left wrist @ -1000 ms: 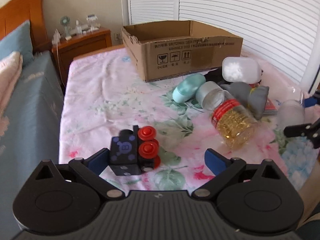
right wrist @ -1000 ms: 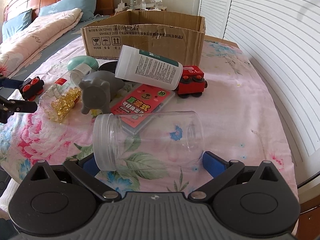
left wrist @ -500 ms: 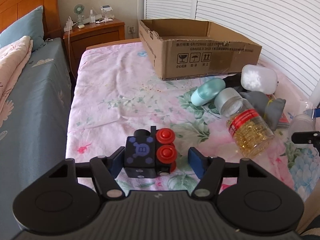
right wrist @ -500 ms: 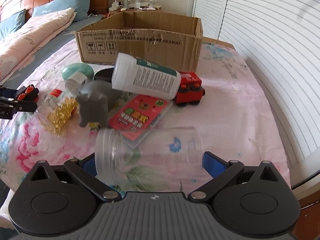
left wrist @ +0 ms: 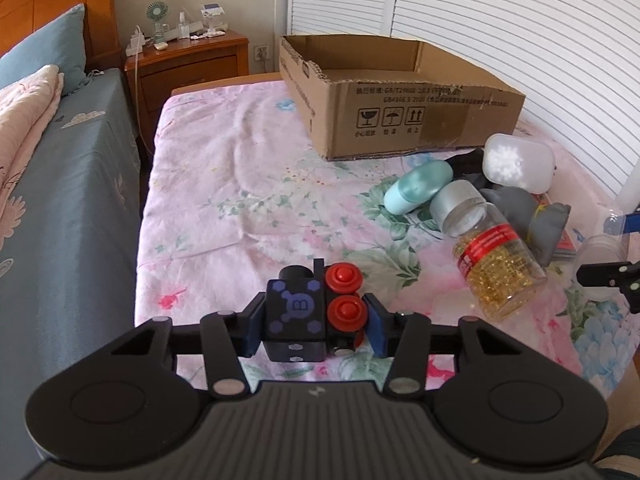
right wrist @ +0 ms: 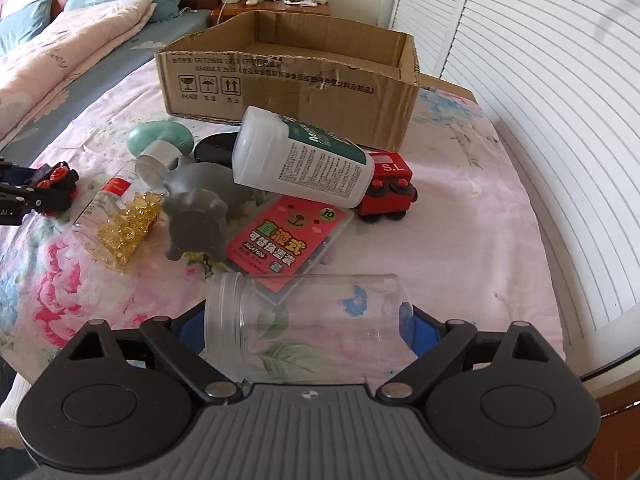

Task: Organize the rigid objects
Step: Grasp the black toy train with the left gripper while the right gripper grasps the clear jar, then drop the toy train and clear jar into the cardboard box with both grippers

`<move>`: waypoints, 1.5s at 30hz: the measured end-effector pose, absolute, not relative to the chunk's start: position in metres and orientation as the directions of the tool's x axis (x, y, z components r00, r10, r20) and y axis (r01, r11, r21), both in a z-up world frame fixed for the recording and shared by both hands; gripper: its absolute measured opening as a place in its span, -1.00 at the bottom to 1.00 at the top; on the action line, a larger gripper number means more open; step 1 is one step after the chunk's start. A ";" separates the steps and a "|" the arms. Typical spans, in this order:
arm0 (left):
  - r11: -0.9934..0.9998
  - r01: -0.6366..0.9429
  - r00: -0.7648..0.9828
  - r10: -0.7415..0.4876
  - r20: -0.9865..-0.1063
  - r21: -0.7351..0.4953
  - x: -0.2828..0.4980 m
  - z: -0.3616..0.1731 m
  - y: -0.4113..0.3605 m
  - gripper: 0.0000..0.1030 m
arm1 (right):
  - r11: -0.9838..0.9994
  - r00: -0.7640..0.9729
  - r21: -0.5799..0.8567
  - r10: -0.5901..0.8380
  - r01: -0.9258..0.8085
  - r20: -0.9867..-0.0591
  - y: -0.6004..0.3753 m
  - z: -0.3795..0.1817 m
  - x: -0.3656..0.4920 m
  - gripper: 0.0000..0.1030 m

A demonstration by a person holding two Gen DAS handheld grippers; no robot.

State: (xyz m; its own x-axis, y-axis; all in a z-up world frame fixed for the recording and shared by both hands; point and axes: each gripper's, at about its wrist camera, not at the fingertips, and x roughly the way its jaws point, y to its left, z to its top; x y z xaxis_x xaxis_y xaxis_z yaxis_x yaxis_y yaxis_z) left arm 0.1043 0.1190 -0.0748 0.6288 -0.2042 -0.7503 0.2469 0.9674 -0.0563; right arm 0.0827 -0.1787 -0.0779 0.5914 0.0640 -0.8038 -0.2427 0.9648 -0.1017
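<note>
Black toy locomotive [left wrist: 298, 314], red wheels, blue-dotted end face: on the floral bedspread [left wrist: 248, 184] near its front edge, between the blue pads of the left gripper [left wrist: 312, 324], whose jaws are closing, both pads against its sides.

Clear plastic jar [right wrist: 304, 322], empty, lying on its side: between the fingers of the right gripper [right wrist: 306, 330], jaws wide and closing, pads at its two ends.

Capsule bottle [left wrist: 490, 258], on its side, just right of the locomotive.

Teal oval case [left wrist: 418, 192] and grey toy elephant [right wrist: 196, 220], beside the bottle.

White supplement bottle [right wrist: 300, 168], tilted, resting over a red toy train car [right wrist: 386, 188] and a pink refill pack [right wrist: 290, 240].

Open cardboard box [left wrist: 400, 96], upright at the far side of the bedspread.
</note>
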 end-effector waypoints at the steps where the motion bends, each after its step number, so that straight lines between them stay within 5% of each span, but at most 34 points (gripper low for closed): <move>1: 0.966 0.252 0.627 -0.206 -0.751 -0.055 0.104 -0.074 0.118 -0.06 | 0.962 0.587 -0.110 0.061 -0.252 -0.807 -0.178 -0.078 0.083 0.87; 25: 0.935 0.354 0.621 -0.240 -0.746 -0.006 0.128 -0.009 0.090 -0.06 | 0.920 0.624 -0.128 0.144 -0.370 -0.768 -0.184 -0.025 0.102 0.87; 45: 0.947 0.310 0.695 -0.169 -0.699 0.079 0.335 0.036 0.032 -0.06 | 0.922 0.705 -0.124 0.190 -0.368 -0.683 -0.194 0.034 0.221 0.87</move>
State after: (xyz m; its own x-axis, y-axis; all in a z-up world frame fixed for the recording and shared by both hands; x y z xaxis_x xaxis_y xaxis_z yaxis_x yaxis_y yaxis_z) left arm 0.3345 0.0318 0.0362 0.6946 -0.1693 -0.6992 0.3101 0.9474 0.0787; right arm 0.2207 -0.1937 0.0344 0.7053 0.1900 -0.6830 -0.3680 0.9216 -0.1236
